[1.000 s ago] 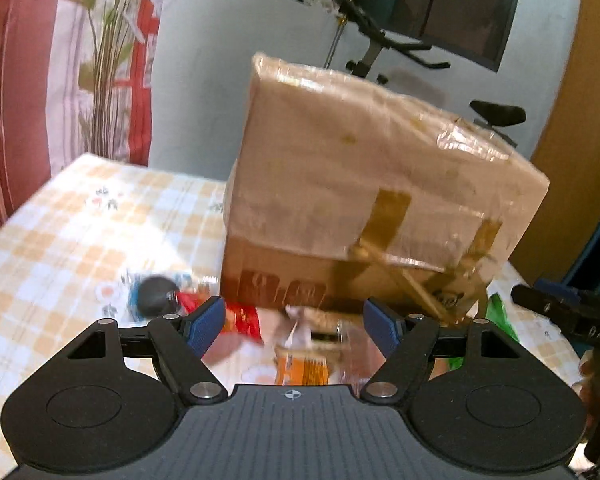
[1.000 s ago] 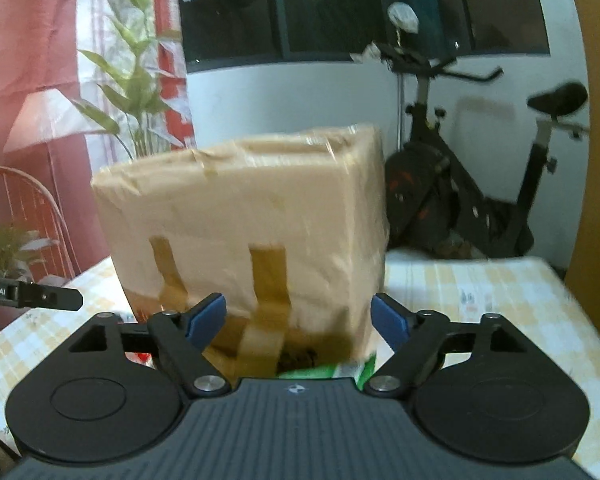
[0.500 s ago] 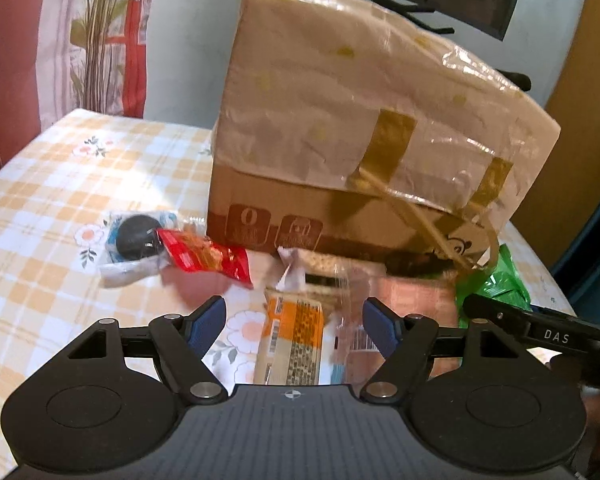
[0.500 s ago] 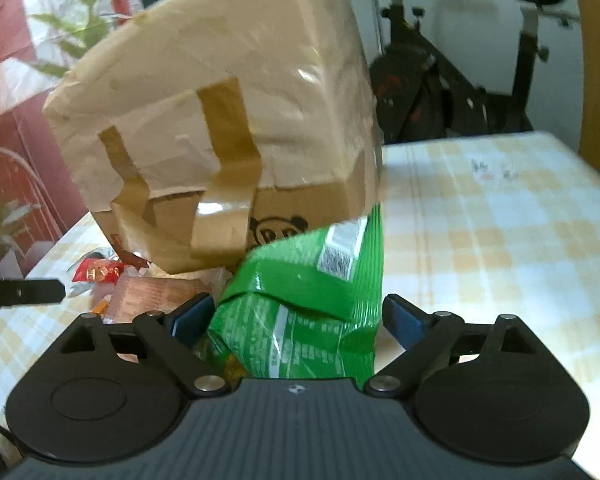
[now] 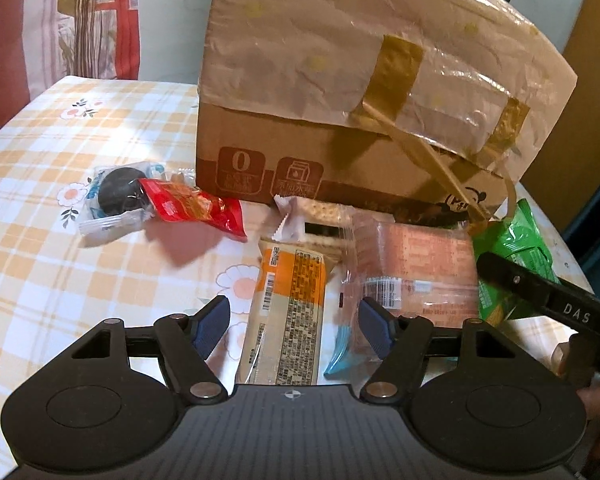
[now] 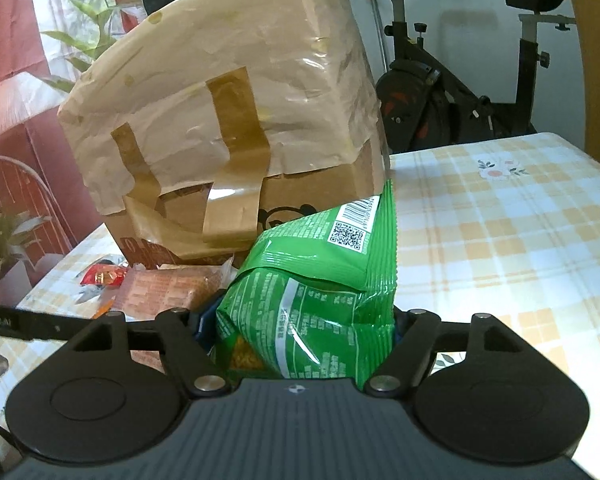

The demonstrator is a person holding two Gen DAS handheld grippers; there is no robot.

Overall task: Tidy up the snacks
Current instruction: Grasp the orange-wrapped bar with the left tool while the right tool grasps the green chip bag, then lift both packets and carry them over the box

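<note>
green crinkly plastic is the main thing here, a green snack bag (image 6: 316,280) with a white barcode and qr code on its back, puffed up and folded over on itself, sitting right in the mouth of the right gripper (image 6: 300,328). its fingers are spread with the bag filling the gap between them, and the blue pads are mostly hidden behind the plastic, so i can't tell if they're really pinching it or just flanking it. the left gripper (image 5: 292,320) has its fingers wide apart and isn't holding anything, with an orange and cream wrapped bar (image 5: 288,312) lying lengthwise between them, pointing toward 12 o'clock, and a clear pack of pinkish wafers (image 5: 412,272) at about 1 o'clock with its near edge beside the right-hand pad. further out at 10 o'clock there's a red packet (image 5: 192,208) overlapping a dark round cookie in a clear wrapper (image 5: 116,196). a big taped cardboard box (image 5: 360,92) wrapped in pale paper stands at 12 o'clock, and the snacks are bunched along its base, so that side is tight. the checked tablecloth (image 5: 60,264) has bare room out at 9 o'clock in the left view, and at 2 to 3 o'clock in the right view the cloth runs open to the table's far edge. the green bag touches the box's lower corner.
</note>
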